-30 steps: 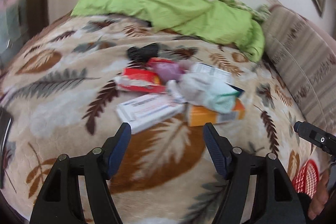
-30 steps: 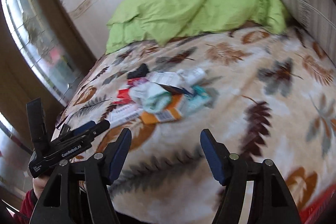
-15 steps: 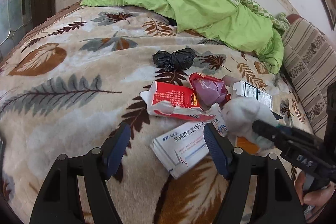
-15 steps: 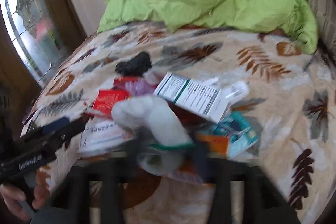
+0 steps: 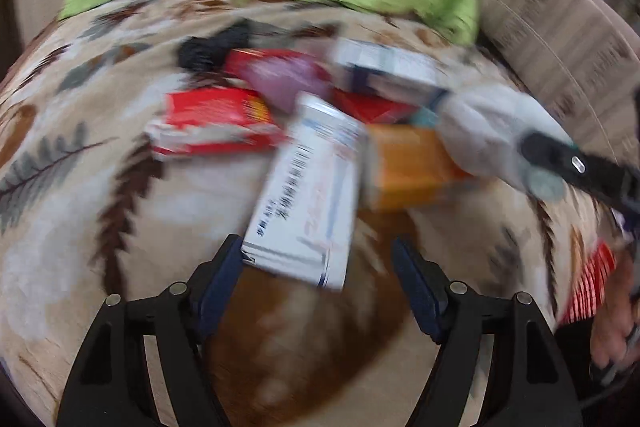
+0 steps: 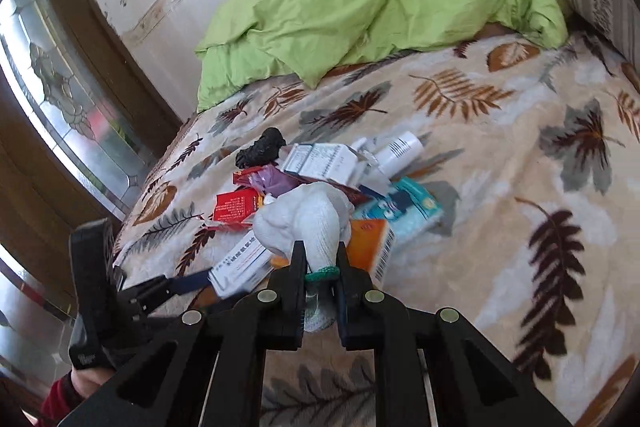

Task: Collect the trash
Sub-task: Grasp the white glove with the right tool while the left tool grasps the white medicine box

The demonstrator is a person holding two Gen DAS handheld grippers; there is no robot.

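A pile of trash lies on the leaf-patterned blanket (image 5: 80, 227): a red box (image 5: 212, 119), a purple wrapper (image 5: 288, 79), a black bag (image 5: 208, 47), an orange box (image 5: 408, 167) and a teal packet (image 6: 400, 207). My left gripper (image 5: 316, 247) is open, and the near end of a long white box (image 5: 308, 195) lies between its fingers. The left pad is at the box's corner; the right pad stands apart from it. My right gripper (image 6: 320, 259) is shut on the green-edged cuff of a white knit glove (image 6: 308, 223), which bulges out ahead of the fingers. The left wrist view is blurred.
A green duvet (image 6: 360, 7) is heaped at the far end of the bed, with a striped cushion (image 5: 560, 27) to the right. A door with patterned glass (image 6: 60, 99) stands left of the bed. A red-and-white object (image 5: 592, 279) lies by the person's hand (image 5: 616, 327).
My right gripper went from open to shut on the white glove. My left gripper has dropped toward the pile, and the long white box now lies between its fingers.
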